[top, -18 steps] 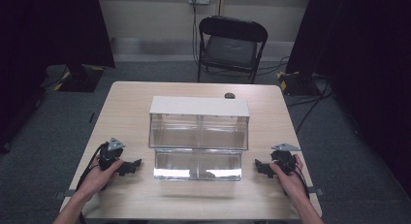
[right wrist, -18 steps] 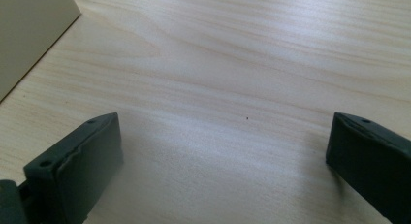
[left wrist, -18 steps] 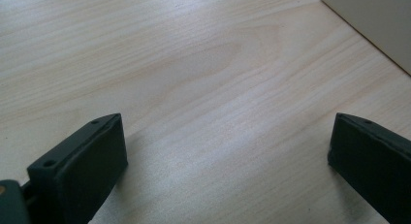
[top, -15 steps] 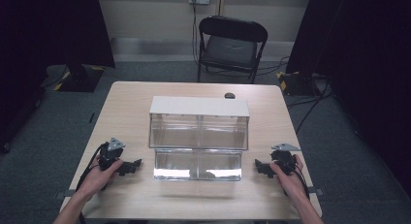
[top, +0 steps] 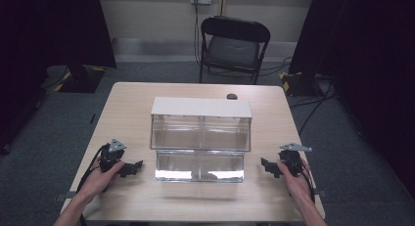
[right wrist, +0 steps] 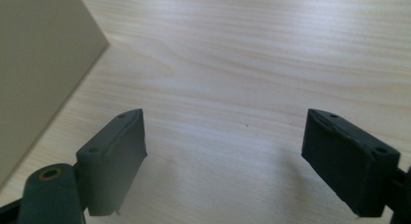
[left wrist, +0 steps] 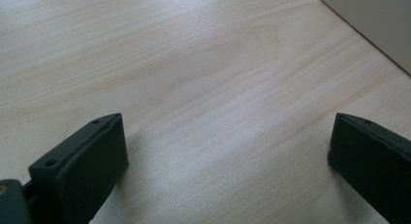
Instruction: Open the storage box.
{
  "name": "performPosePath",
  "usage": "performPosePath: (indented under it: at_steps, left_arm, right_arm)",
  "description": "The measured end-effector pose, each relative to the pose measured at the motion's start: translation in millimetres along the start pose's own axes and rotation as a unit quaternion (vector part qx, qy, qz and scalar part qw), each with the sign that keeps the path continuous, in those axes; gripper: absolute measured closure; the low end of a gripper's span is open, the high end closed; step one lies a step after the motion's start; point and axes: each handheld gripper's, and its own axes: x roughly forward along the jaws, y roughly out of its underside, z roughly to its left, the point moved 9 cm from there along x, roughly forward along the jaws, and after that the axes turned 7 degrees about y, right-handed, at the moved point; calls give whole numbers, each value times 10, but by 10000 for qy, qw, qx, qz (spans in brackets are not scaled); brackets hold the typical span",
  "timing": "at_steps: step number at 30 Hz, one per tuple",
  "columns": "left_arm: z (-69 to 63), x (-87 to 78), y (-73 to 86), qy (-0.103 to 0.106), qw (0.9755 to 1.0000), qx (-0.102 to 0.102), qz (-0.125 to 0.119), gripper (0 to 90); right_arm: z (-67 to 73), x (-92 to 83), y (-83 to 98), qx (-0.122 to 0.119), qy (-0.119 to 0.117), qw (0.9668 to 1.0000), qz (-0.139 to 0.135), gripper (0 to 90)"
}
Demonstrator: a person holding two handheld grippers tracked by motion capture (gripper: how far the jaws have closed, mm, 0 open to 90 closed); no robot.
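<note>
Found the left gripper [top: 137, 166] released, jaws spread wide and grasping nothing, held low over the table [top: 132, 103] in the person's left hand [top: 100, 177]. Found the right gripper [top: 264, 163] likewise released and empty, cradled in the right hand [top: 293, 179]. Judged both parked on purpose: one at each side of the clear bin unit [top: 200, 138], tips turned inward toward it, well apart from each other, ready to close in from either flank.

Placed the bin unit at the middle of the table, between the two grippers and touching neither; noted two stepped tiers of clear compartments under a white top, the lower tier nearer the person. Could not tell whether a dark speck in the lower right compartment was a thing or a reflection.

Looked along the left gripper [left wrist: 228, 151] in its own view and made out bare wood grain between the jaws, plus a pale side panel of the bin unit [left wrist: 373, 20] at the upper right. Got the mirror of that from the right gripper [right wrist: 225, 151], with the panel [right wrist: 39, 64] at the left. Needed the high view for the rest: a small dark object [top: 231, 96] near the far edge, and a folding chair [top: 234, 45] beyond
</note>
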Motion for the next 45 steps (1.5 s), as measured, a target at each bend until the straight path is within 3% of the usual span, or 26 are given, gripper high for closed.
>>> performPosePath:
  at_steps: [6,9,13,15,19,20,25,30,39,42,45]
  left_arm:
    - [0,0,0,-3,10000,-1,-1,0]
    - [0,0,0,-1,10000,1,-2,0]
    - [-1,0,0,0,10000,0,-2,0]
    - [0,0,0,-1,10000,3,-1,0]
    - [1,-1,0,-2,10000,11,0,0]
    - [1,-1,0,-3,10000,13,-1,0]
    - [-1,-5,2,6,10000,29,-4,0]
    - [-2,-5,3,6,10000,25,-6,1]
    - [-6,-4,-1,-1,10000,6,-44,1]
    - [-5,-4,-1,-4,10000,7,-41,2]
    - [-5,-4,-1,-3,10000,7,-43,1]
  right_arm:
    - [122,-132,-88,6,-349,9992,-171,157]
    - [242,-260,-162,-17,-701,9969,-347,163]
    - [305,-351,-210,-39,-893,9949,-472,175]
    - [387,-448,-261,-47,-1224,9907,-584,193]
    - [454,-518,-304,-129,-1403,9877,-672,203]
    - [513,-549,-310,-151,-1550,9854,-692,211]
    - [634,-615,-306,-309,-1746,9813,-745,224]
    - [766,-588,-177,-595,-1874,9792,-491,238]
    - [835,-600,51,-836,-1948,9768,-311,237]
    - [897,-600,95,-955,-2057,9735,-288,237]
    - [917,-590,139,-985,-2082,9728,-265,252]
